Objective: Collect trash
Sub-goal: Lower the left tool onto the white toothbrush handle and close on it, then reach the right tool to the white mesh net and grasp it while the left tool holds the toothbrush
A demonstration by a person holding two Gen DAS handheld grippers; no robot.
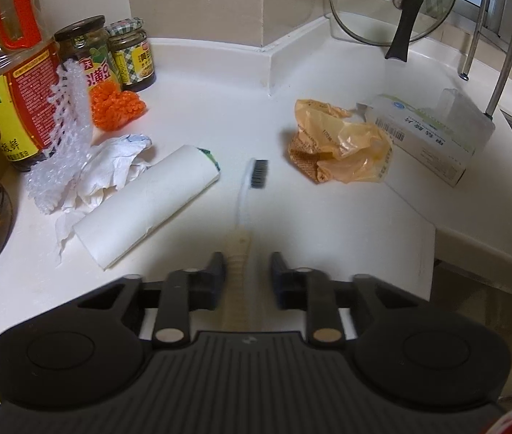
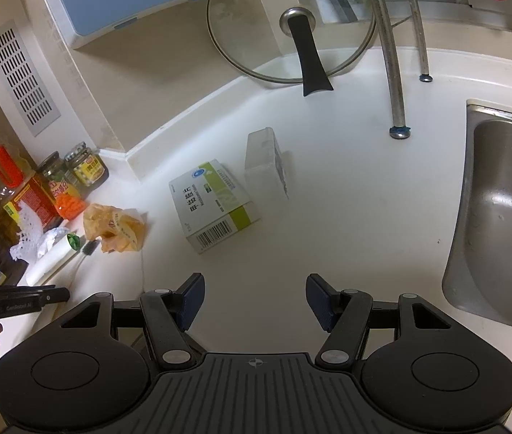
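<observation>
A toothbrush (image 1: 245, 195) with a dark bristle head lies on the white counter (image 1: 328, 224), its beige handle running back between the jaws of my left gripper (image 1: 248, 264). The left pad touches the handle and a gap shows at the right pad, so the jaws are open around it. To its left lie a white paper roll (image 1: 147, 202), crumpled tissue (image 1: 111, 166), bubble wrap (image 1: 64, 133) and orange netting (image 1: 116, 106). A crumpled orange bag (image 1: 335, 152) (image 2: 115, 228) and a medicine box (image 1: 433, 137) (image 2: 216, 206) lie to the right. My right gripper (image 2: 255, 289) hangs open over bare counter.
An oil bottle (image 1: 13, 72) and two jars (image 1: 86, 50) stand at the back left. A glass lid (image 2: 292, 36) leans on the wall, beside metal rack legs (image 2: 393, 83). A steel sink (image 2: 501, 217) lies right. A clear plastic box (image 2: 266, 159) stands behind the medicine box.
</observation>
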